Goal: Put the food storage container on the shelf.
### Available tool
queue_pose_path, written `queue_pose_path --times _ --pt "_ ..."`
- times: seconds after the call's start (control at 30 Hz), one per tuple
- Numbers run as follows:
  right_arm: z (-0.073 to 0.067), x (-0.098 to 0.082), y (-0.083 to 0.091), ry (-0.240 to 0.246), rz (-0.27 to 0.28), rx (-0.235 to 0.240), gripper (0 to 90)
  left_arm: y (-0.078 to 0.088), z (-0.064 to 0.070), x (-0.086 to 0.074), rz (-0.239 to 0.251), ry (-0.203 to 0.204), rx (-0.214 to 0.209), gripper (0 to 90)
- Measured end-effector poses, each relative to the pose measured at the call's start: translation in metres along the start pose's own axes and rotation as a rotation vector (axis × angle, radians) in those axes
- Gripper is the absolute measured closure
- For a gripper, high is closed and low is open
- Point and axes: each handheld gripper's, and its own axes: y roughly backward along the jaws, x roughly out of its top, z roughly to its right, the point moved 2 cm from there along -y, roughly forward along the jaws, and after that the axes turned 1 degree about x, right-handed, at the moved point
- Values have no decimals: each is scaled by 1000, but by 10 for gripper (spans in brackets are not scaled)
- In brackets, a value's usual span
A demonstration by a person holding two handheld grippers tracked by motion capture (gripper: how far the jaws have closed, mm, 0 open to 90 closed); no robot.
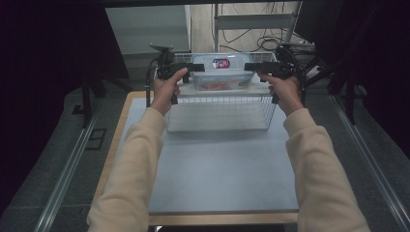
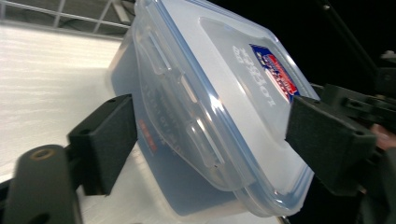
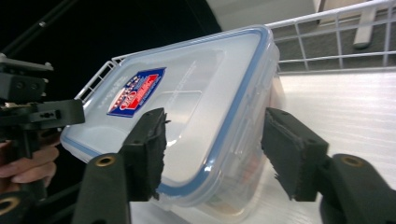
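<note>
clear plastic box (blue-rimmed lid) sits in the wire basket; left gripper and right gripper have jaws apart around its ends.

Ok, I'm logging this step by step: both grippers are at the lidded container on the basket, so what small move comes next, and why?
Probably close both grippers on the container. The left gripper and right gripper each straddle an end of it with jaws open, pads apart from its sides, so neither holds it yet. It rests on the white board across the wire basket, and needs a grip from both ends before lifting.
</note>
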Motion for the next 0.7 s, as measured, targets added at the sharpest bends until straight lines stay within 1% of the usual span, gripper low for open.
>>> queue_pose_path --times 0.1,0.23,0.37,0.4,0.5,0.57,0.63,0.67,0.7 --pt "-2 -1 7 28 25 3 371 5 4 0 23 -29 21 139" --pt "-7 -3 18 101 31 9 347 19 14 -3 51 -84 38 135" --pt "-13 -9 32 175 37 26 334 37 25 -14 67 -165 44 135" --pt "-14 -12 36 184 32 32 327 42 27 -18 71 -179 40 135" --pt "-16 -23 45 212 39 48 315 57 29 -35 97 -180 18 139" --pt "-16 -33 53 230 47 58 307 68 31 -48 104 -195 14 140" --pt "-17 -45 61 244 50 82 304 78 33 -62 111 -218 9 141" --pt "-18 -51 65 253 50 93 301 82 34 -67 109 -224 5 142" --pt "-19 -56 67 261 47 100 297 87 35 -77 113 -228 -9 142"
